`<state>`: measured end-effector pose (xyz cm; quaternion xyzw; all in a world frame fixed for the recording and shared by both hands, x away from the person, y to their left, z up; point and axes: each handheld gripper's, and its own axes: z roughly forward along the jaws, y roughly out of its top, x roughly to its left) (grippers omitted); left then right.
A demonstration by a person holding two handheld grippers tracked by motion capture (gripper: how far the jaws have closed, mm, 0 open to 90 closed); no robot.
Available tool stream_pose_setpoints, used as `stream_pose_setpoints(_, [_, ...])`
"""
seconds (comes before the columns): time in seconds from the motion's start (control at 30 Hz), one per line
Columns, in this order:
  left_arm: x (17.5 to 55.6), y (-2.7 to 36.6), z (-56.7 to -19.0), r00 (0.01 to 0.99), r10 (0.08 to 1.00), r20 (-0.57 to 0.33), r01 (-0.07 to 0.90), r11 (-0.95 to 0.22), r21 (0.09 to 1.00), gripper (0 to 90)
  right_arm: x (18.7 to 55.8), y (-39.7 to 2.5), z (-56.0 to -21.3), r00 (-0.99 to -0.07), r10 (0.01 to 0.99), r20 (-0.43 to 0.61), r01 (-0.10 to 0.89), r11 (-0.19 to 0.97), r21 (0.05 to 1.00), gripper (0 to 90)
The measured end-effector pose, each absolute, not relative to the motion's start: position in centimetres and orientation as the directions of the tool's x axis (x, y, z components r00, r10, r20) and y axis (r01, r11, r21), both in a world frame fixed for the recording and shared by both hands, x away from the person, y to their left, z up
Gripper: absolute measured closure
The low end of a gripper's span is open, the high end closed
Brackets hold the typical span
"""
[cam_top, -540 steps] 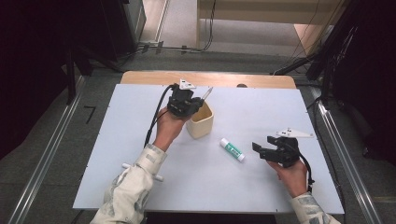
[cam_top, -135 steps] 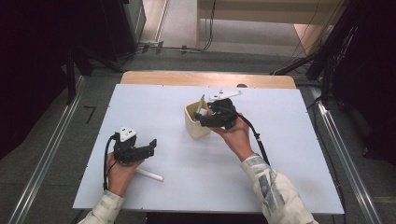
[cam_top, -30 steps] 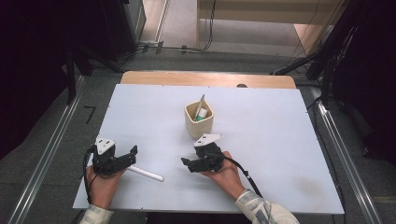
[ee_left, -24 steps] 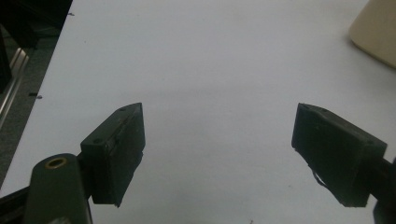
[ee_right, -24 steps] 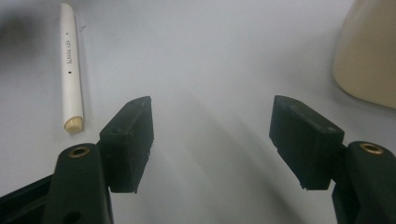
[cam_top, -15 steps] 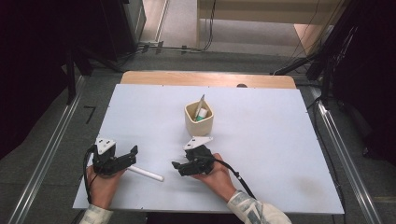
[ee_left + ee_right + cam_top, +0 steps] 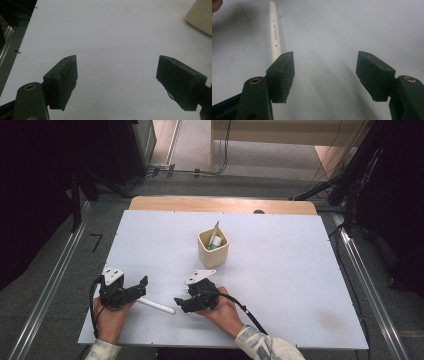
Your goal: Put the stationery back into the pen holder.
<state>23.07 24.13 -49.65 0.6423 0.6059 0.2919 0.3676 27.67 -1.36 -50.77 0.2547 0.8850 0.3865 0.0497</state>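
Note:
A white pen [image 7: 156, 306] lies on the white table [image 7: 280, 270] near its front edge, between my two grippers. My left gripper [image 7: 141, 286] is at the pen's left end, open, with nothing between its jaws [image 7: 117, 60]. My right gripper [image 7: 179, 305] points left at the pen's right end and is open too [image 7: 325, 55]. In the right gripper view the pen [image 7: 274, 32] runs away from just beyond the left jaw, outside the gap. A cream cup [image 7: 213, 249] stands at mid-table and holds a pen and a green-capped tube.
The cup's edge [image 7: 200, 17] shows at the top right of the left gripper view. Metal rails [image 7: 47, 290] run along both sides of the table. A wooden strip [image 7: 220, 204] borders the far edge. A hand [image 7: 215, 5] shows at the top left of the right gripper view.
My right gripper has moved left and slightly toward the front edge, closing in on the pen's right end. The left gripper and the pen have stayed put.

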Motion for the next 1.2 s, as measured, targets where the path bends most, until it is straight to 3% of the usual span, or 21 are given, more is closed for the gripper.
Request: stream_pose_setpoints(1.2, [23.1,24.2,-49.7,0.100,0.992,-0.073,0.564,0.005,0.826,18.0,25.7,3.3,-51.0,-0.912,0.398,0.101,0.349,0.619,0.704,30.9])
